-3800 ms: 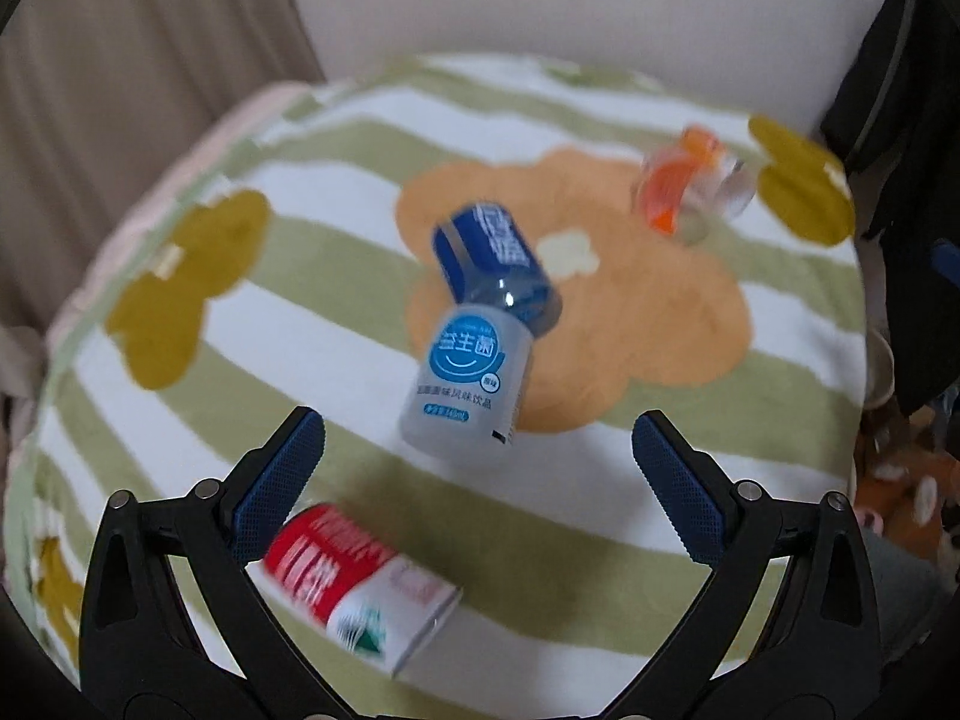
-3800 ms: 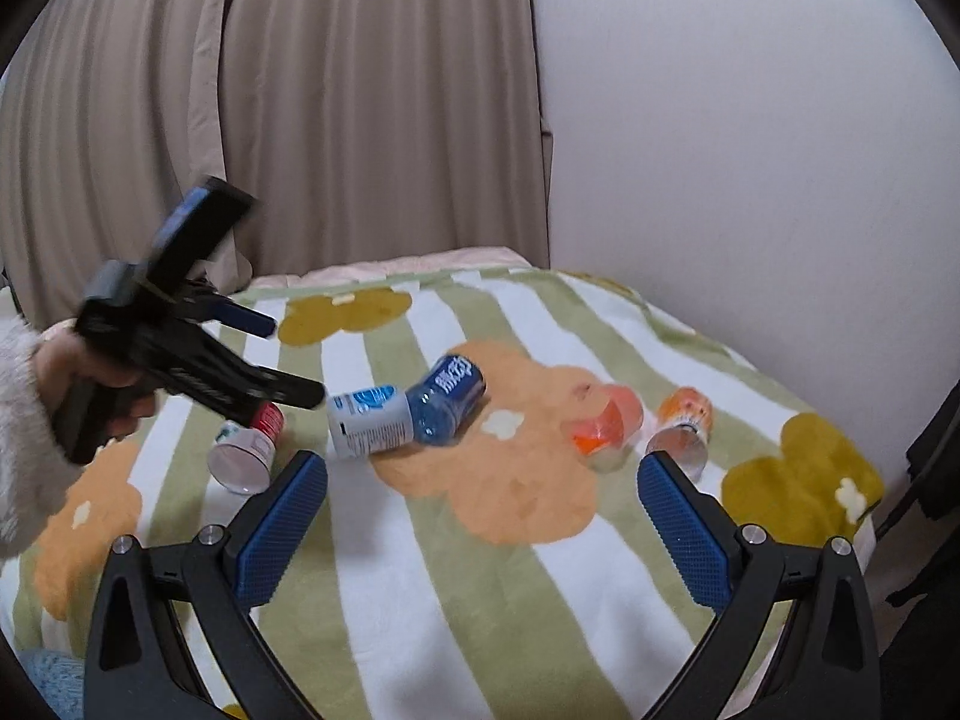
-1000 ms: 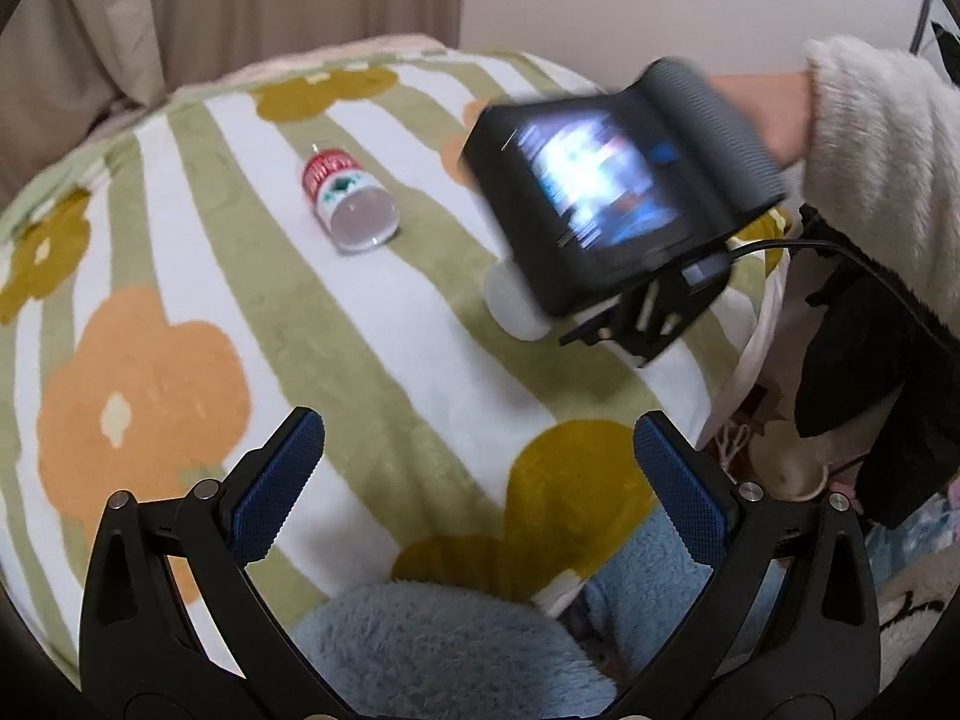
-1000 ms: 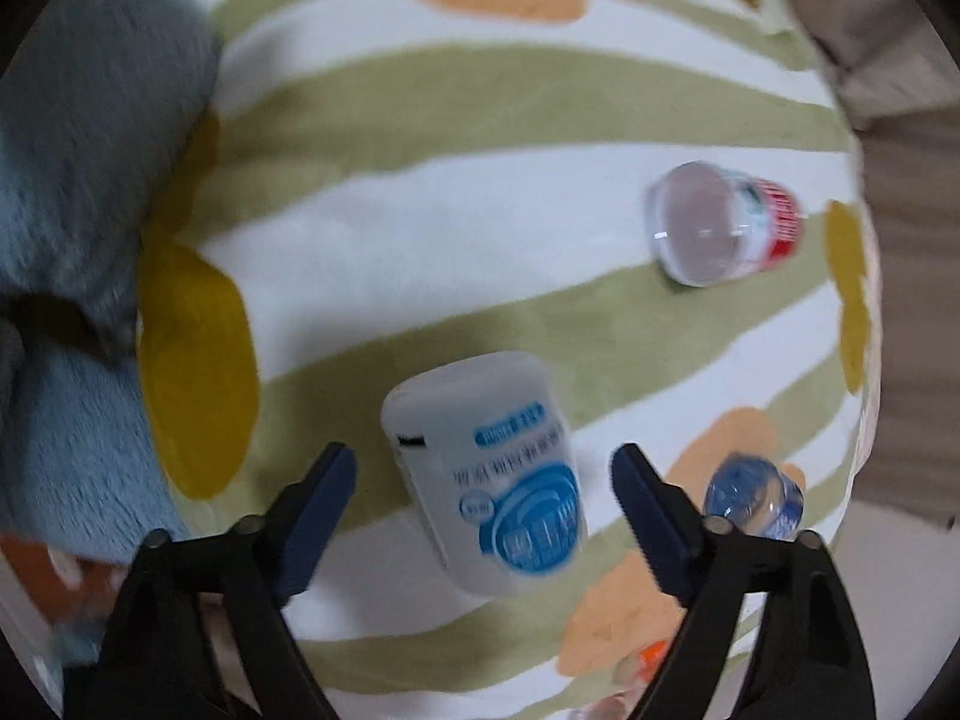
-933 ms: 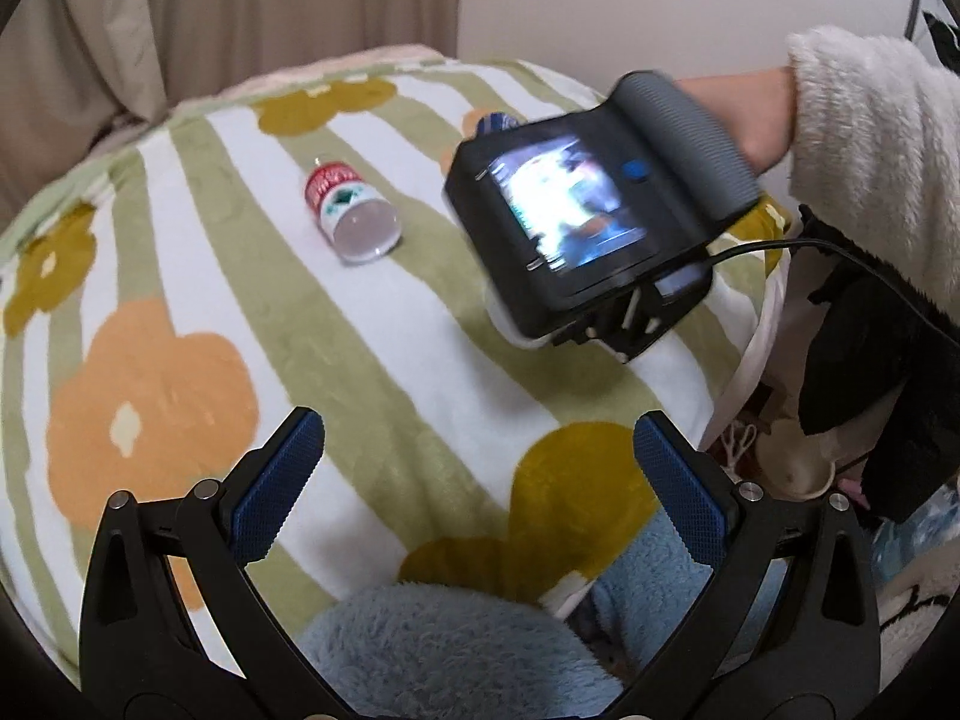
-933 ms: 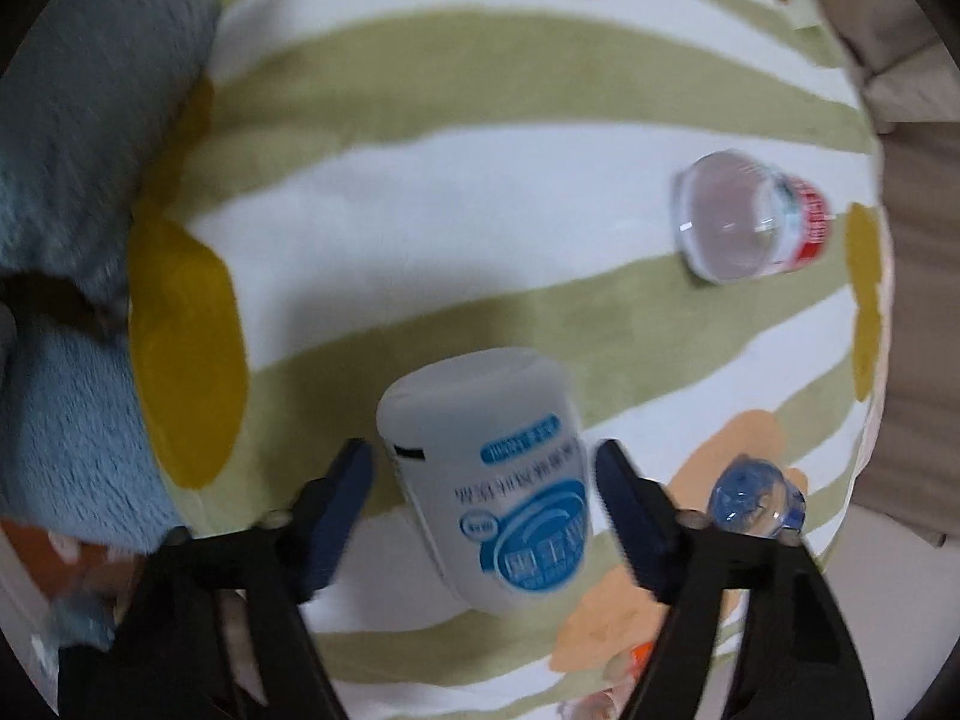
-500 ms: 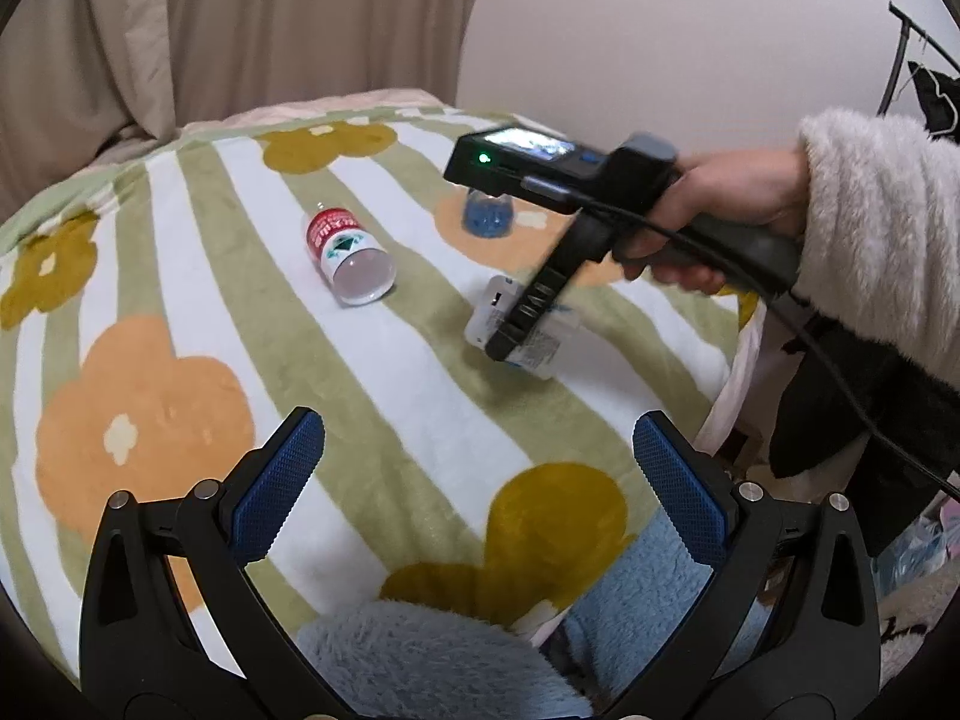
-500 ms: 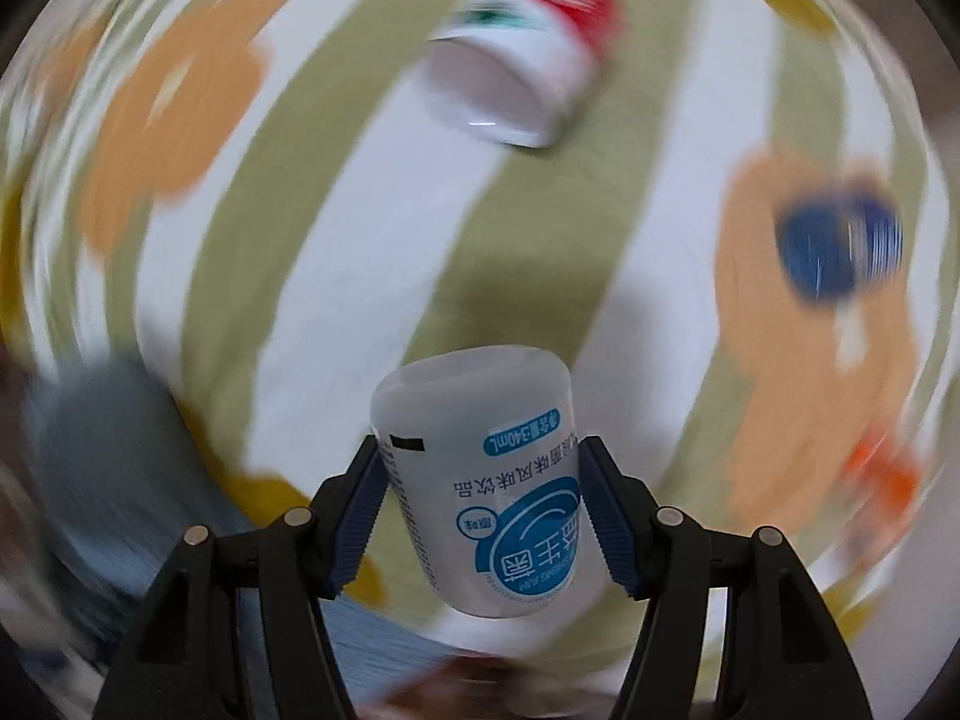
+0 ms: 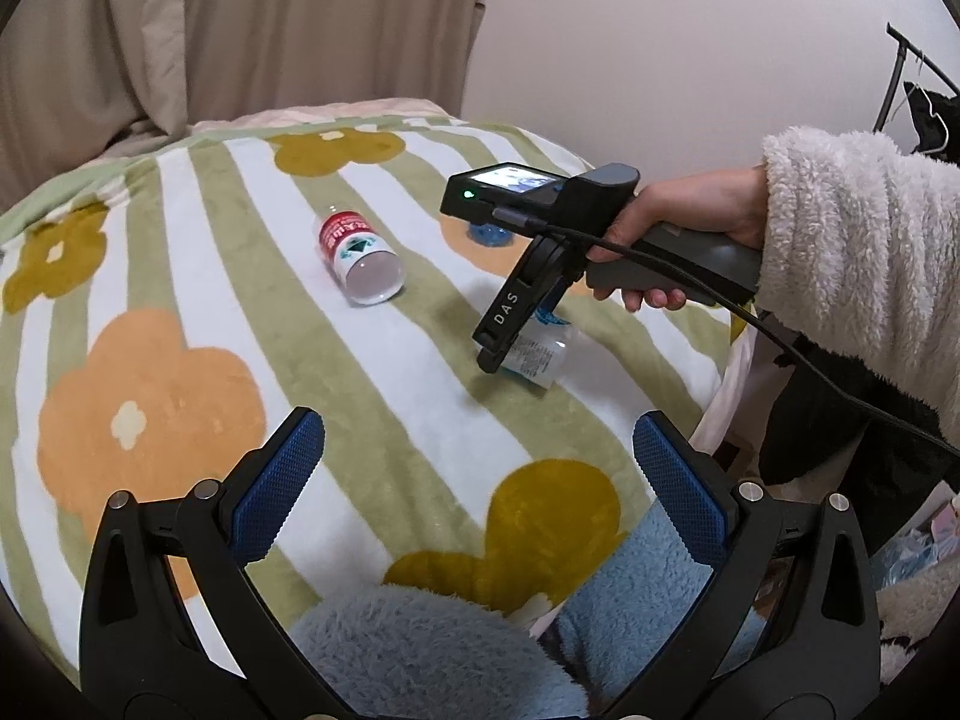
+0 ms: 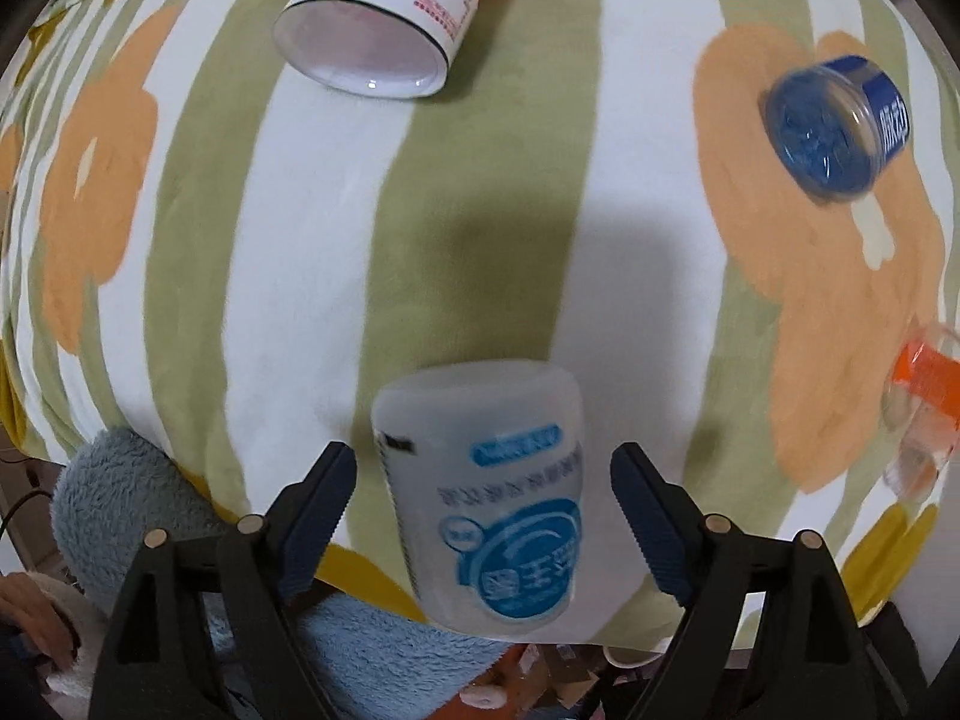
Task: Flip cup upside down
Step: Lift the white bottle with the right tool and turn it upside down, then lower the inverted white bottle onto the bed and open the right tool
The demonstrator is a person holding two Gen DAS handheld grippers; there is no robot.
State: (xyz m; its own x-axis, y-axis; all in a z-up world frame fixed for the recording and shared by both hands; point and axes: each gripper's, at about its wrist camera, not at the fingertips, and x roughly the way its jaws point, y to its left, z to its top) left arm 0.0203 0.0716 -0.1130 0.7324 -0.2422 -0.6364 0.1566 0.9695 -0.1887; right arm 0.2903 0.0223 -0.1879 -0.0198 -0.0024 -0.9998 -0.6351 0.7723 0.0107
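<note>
A white cup with a blue label (image 10: 489,489) stands bottom-up between the fingers of my right gripper (image 10: 483,480). The jaws stand apart from its sides with a gap on each side, so the gripper is open. In the left wrist view the same cup (image 9: 534,354) sits on the striped blanket (image 9: 384,372) under the right gripper (image 9: 510,336), which points steeply down. My left gripper (image 9: 474,468) is open and empty, held back near the blanket's front edge.
A red and white cup (image 9: 360,258) (image 10: 390,18) lies on its side. A blue cup (image 10: 840,126) and an orange cup (image 10: 924,402) sit to the right. My blue fleece lap (image 9: 432,648) is at the front edge. Curtains and a wall stand behind.
My right gripper was shut on the white cup half a second ago; its jaws have opened and the cup now rests on the blanket. The left gripper has hardly moved.
</note>
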